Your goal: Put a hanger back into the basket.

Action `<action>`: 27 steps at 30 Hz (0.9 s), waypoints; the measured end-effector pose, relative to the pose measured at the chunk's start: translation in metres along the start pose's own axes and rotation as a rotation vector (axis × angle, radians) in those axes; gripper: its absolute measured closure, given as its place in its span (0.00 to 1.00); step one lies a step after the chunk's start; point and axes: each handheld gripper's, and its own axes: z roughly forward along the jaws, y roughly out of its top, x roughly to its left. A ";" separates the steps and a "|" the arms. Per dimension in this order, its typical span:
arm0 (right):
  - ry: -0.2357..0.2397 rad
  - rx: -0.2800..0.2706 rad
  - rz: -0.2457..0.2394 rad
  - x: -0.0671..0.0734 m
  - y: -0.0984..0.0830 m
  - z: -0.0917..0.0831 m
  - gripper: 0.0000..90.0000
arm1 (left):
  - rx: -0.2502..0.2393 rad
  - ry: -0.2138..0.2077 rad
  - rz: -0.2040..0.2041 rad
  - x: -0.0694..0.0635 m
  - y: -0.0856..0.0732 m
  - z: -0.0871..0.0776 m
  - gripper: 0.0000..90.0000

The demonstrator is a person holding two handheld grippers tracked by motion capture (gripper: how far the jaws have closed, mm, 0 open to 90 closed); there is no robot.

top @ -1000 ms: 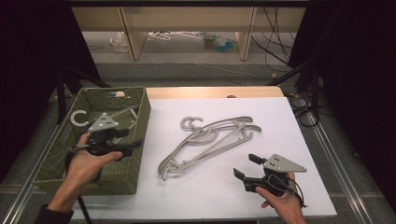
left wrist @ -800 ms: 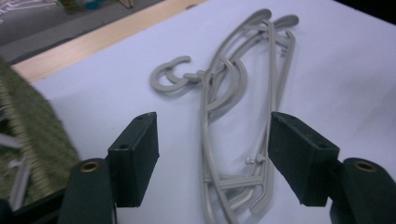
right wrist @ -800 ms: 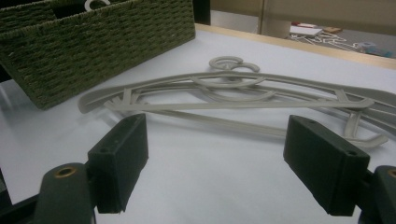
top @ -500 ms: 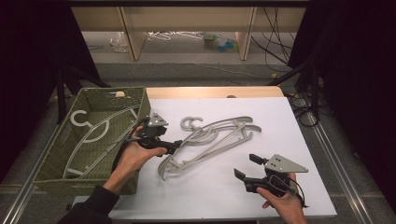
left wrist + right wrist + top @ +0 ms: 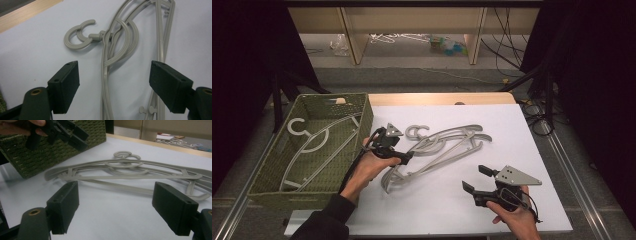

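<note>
The left claw hangs wide open over the grey hangers piled mid-counter. The right claw, also wide and empty, sits near the counter's front edge.

No legible text, label, brand, number or sign in any view. Checked the grey hangers, the green woven basket, the white table surface and the grey plate on the right gripper: all unmarked. Items on the far shelf are too small to read.
</note>
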 end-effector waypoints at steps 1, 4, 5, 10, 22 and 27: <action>0.016 -0.016 0.002 0.000 0.000 0.001 0.25 | 0.002 -0.003 -0.005 0.000 0.000 0.002 0.27; 0.017 -0.022 0.003 -0.001 0.000 0.002 0.25 | 0.014 -0.009 -0.031 -0.006 -0.002 0.009 0.27; 0.005 -0.002 -0.004 -0.001 0.000 0.000 0.25 | 0.016 -0.020 -0.026 -0.009 -0.003 0.012 0.27; 0.023 -0.017 0.014 -0.002 -0.001 0.003 0.25 | 0.004 -0.074 -0.109 -0.016 0.000 0.024 0.28; 0.033 -0.009 0.006 0.002 -0.001 0.003 0.25 | 0.096 -0.003 -0.074 -0.005 -0.006 0.056 0.26; 0.036 -0.013 0.004 0.002 0.000 0.005 0.25 | 0.093 -0.004 -0.107 0.003 -0.004 0.057 0.27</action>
